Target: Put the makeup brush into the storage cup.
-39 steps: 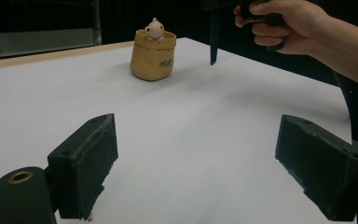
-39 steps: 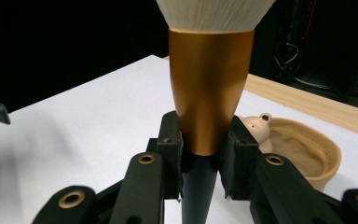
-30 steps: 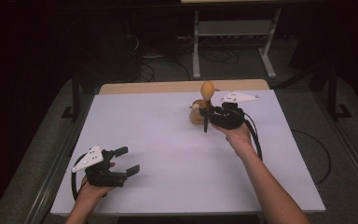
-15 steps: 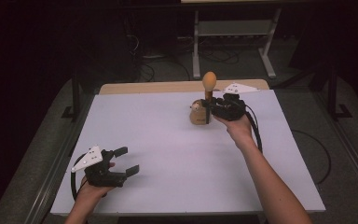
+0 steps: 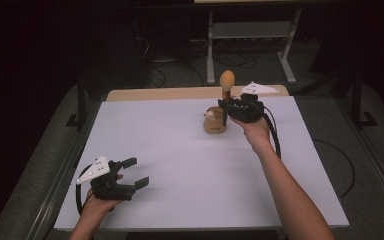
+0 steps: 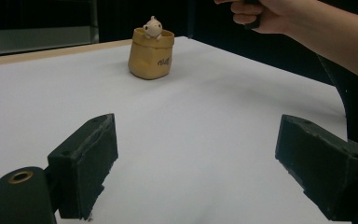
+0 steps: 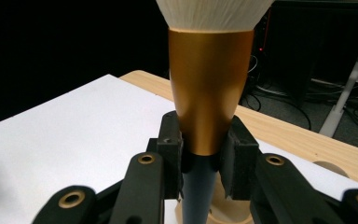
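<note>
My right gripper [image 5: 225, 107] is shut on a makeup brush [image 5: 226, 80] and holds it upright at the far middle of the table. Its pads clamp the brush [image 7: 209, 93] where the gold ferrule meets the dark handle, below pale bristles. Right under it stands a tan cup [image 5: 214, 122] with a small pale figure [image 6: 153, 28] on its rim. The handle's lower end hangs at the cup's mouth, and I cannot tell whether it is inside. My left gripper [image 5: 136, 172] rests at the near left, jaws open around nothing. Far ahead of the left gripper [image 6: 196, 163] is the cup [image 6: 151, 58].
A white sheet [image 5: 180, 150] covers the table, with a wooden strip [image 5: 170, 93] along its far edge. A metal stand [image 5: 250, 30] and floor cables lie beyond. The person's right hand [image 6: 261, 16] and forearm reach over the right side.
The right gripper has lifted the brush upward and slightly to the right over the cup. The left gripper has stayed in place.
</note>
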A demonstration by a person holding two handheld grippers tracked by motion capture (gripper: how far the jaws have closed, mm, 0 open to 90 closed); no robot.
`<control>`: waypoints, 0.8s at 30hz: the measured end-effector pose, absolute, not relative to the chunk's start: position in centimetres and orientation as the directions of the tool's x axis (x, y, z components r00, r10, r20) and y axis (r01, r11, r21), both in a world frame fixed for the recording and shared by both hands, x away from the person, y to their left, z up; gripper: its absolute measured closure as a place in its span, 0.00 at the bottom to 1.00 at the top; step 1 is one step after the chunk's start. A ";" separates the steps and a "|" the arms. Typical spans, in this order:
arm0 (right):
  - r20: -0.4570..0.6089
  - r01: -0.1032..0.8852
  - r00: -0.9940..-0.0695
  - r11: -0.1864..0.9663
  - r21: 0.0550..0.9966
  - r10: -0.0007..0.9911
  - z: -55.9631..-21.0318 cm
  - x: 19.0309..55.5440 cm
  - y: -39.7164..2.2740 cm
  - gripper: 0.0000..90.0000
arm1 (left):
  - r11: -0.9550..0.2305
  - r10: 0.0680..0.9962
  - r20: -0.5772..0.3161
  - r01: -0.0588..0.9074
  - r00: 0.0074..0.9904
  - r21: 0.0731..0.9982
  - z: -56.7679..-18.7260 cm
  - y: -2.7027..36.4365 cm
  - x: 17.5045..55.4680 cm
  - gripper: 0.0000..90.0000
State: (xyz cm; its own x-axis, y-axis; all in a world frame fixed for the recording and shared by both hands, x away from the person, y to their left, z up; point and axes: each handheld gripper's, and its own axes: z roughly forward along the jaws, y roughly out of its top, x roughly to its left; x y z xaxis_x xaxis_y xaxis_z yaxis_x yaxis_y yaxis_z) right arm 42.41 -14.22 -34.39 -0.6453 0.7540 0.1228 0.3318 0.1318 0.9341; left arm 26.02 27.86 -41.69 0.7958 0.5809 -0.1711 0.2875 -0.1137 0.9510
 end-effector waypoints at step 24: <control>0.087 0.313 -0.602 0.134 0.940 0.794 -33.8 45.1 -13.4 0.79 | -0.115 0.579 -0.179 0.298 0.795 0.948 -41.8 28.0 26.0 0.14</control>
State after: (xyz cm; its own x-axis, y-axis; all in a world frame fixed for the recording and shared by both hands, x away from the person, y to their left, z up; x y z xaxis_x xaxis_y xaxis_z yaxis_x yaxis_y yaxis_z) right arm 45.11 -13.40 -33.83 -0.6020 0.7937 0.0875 0.3130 0.1338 0.9403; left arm 26.00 27.96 -41.80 0.7954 0.5790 -0.1793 0.2975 -0.1151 0.9477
